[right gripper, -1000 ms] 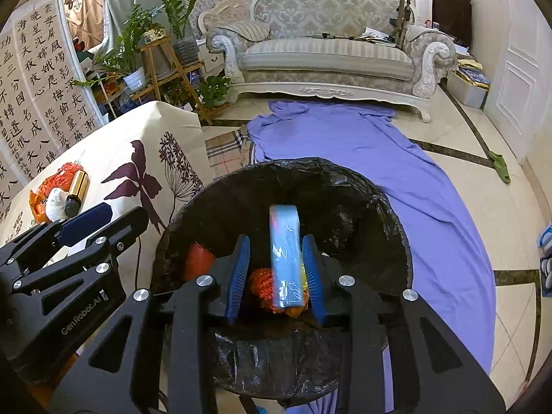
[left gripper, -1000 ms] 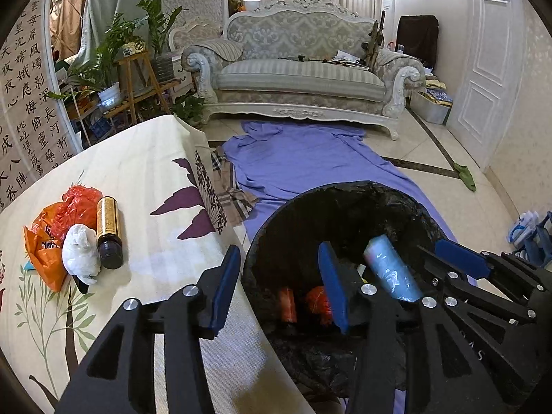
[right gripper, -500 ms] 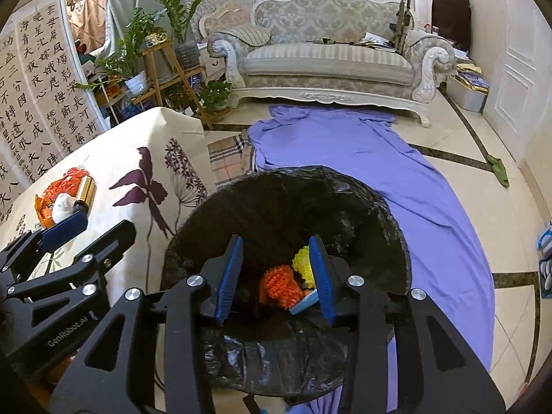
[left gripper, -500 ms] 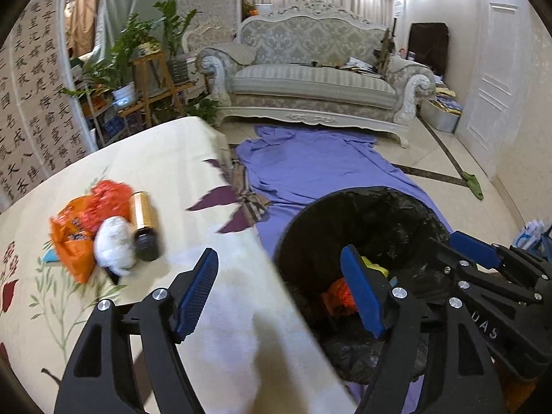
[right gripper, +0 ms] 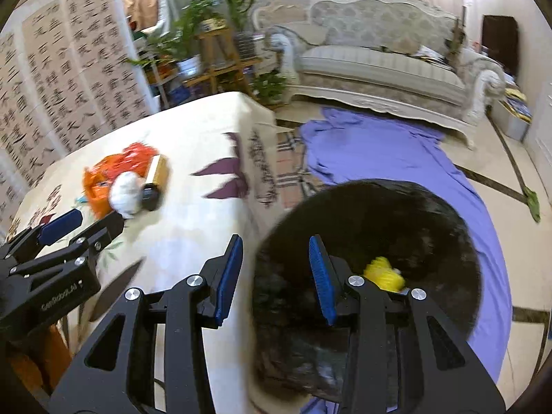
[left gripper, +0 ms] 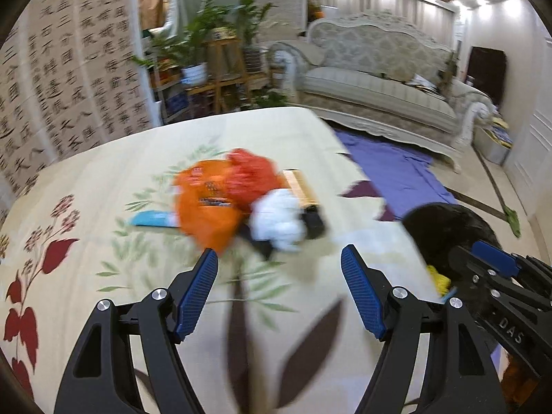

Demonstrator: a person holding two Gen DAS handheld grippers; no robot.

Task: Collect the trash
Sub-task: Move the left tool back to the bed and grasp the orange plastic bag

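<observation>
text on my right gripper [left gripper: 507, 327]: "DAS", seen at 4 o'clock from my left wrist | text on my left gripper [right gripper: 58, 302]: "GenRobot.AI", at 8 o'clock from my right wrist | folding screen [left gripper: 69, 79] at 10 o'clock: Chinese calligraphy columns, too blurred to read

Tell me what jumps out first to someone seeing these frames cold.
The bright orange bag heaped with a white wad and a gold bottle on the floral tablecloth, ahead of the open left tool. Beside the table, the black-lined bin holds yellow trash under the empty right tool.
</observation>
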